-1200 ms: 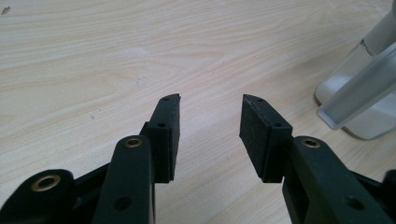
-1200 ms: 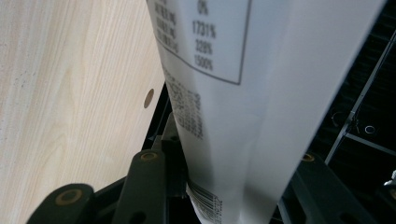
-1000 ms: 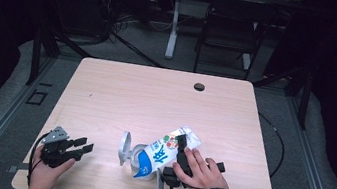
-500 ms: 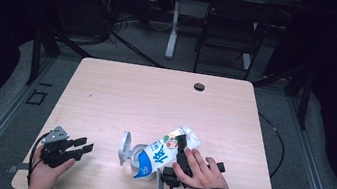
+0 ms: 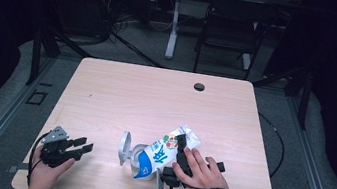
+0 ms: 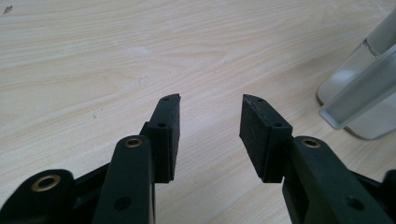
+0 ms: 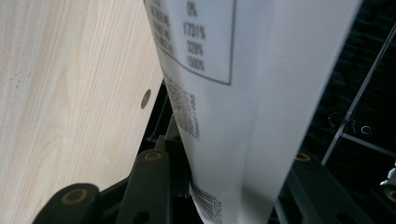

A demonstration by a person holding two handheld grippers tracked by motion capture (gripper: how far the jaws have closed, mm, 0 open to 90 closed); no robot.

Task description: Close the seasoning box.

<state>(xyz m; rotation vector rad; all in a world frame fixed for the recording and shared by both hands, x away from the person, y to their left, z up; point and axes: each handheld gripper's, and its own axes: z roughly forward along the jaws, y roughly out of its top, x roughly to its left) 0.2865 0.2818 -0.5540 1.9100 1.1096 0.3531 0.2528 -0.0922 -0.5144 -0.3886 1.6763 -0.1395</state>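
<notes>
carton clamped in the right tool, nutrition print readable up close; left tool apart.

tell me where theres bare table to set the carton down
Bare: the far half of the table, up to the small hole. Crowded: the near edge, with the left gripper, a clear container and the carton.

Far tabletop free; carton, clear container block near-centre.

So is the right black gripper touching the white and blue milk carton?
Touching. In the right gripper view, the right gripper has the white and blue milk carton wedged between its black jaws.
</notes>
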